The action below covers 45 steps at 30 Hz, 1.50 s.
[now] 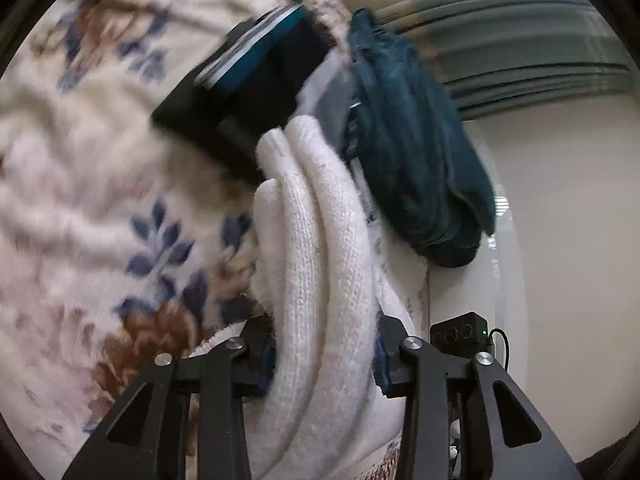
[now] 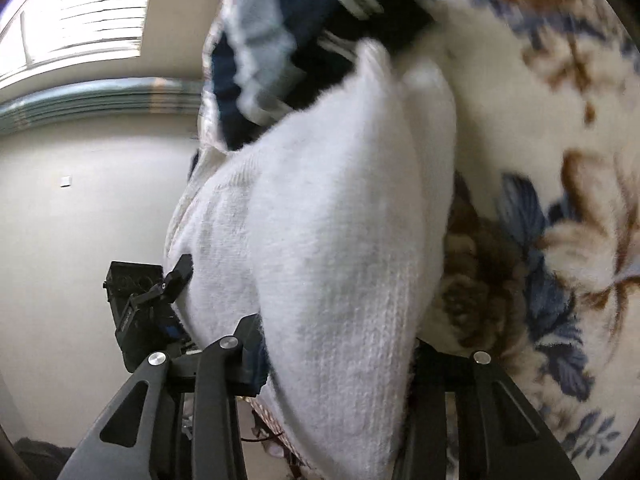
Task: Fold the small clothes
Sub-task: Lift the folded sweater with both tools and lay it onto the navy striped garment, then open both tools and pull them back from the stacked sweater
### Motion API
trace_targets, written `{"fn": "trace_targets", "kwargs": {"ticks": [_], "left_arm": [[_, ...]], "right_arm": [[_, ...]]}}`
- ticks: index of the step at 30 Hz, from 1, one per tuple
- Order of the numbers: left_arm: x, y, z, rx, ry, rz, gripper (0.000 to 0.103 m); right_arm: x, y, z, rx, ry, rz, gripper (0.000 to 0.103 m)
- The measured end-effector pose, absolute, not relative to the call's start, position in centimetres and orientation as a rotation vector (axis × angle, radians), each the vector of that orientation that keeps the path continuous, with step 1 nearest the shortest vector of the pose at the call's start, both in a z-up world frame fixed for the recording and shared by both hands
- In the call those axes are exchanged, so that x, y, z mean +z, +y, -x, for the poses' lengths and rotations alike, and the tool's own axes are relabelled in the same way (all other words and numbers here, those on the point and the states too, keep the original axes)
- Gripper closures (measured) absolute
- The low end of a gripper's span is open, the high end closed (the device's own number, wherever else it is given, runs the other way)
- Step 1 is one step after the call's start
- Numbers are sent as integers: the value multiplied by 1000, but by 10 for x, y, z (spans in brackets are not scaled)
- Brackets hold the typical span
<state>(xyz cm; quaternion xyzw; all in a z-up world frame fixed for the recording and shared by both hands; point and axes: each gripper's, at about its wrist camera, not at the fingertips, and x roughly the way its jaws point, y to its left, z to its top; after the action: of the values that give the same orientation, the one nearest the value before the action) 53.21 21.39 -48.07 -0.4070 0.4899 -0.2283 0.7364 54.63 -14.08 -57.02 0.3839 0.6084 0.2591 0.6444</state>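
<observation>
A white knitted garment (image 1: 320,260) hangs between both grippers, lifted off the floral blanket (image 1: 80,200). My left gripper (image 1: 326,364) is shut on one end of it. My right gripper (image 2: 340,360) is shut on the other end, where the white knit (image 2: 320,220) fills the middle of the right wrist view. In the right wrist view the left gripper (image 2: 160,292) shows at lower left, close beside the cloth. A dark teal cloth (image 1: 416,152) lies beside the white one in the left wrist view.
A dark navy and black folded item with white and teal stripes (image 1: 248,80) lies on the blanket; it also shows in the right wrist view (image 2: 304,28). A pale wall (image 2: 80,200), grey curtains (image 1: 520,48) and a window with blinds (image 2: 80,12) lie beyond.
</observation>
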Motion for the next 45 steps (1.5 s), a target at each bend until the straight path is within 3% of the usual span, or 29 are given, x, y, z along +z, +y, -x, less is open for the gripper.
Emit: {"fn": "trace_targets", "kwargs": {"ticks": [10,16,19,27,31,39,41,42,44,45], "left_arm": [[-361,210,-617,-554,899,853,69],[-351,213,-711,-548,847,813,69],[-381,221,-759,-518,880,783,69],[-499,224,-818,-405,1103,653,68],[-495,234,-810,-398,1101,684,59],[-475,219,-758,-261,1063,438,59],[-478,211,-752,-214,1068,381,58],[-477,206,-751,-190,1069,352,55],[-469,193,-746,-121,1066,253,24],[-463,185,-742,-95,1058,209,20]], "right_arm": [[-431,-134,-610,647,1188,-774,62],[-392,-113,-711,652,1107,-731,62],[-404,-110,-767,638,1115,-719,62],[-528,-97,-861,510,1299,-677,62],[-553,-105,-864,483,1332,-716,46],[-525,-118,-813,273,1310,-399,45],[-531,-113,-800,202,1333,-290,34],[-534,-109,-799,175,1337,-259,33],[-530,-101,-794,102,1308,-195,29],[-525,-96,-794,64,1283,-153,21]]}}
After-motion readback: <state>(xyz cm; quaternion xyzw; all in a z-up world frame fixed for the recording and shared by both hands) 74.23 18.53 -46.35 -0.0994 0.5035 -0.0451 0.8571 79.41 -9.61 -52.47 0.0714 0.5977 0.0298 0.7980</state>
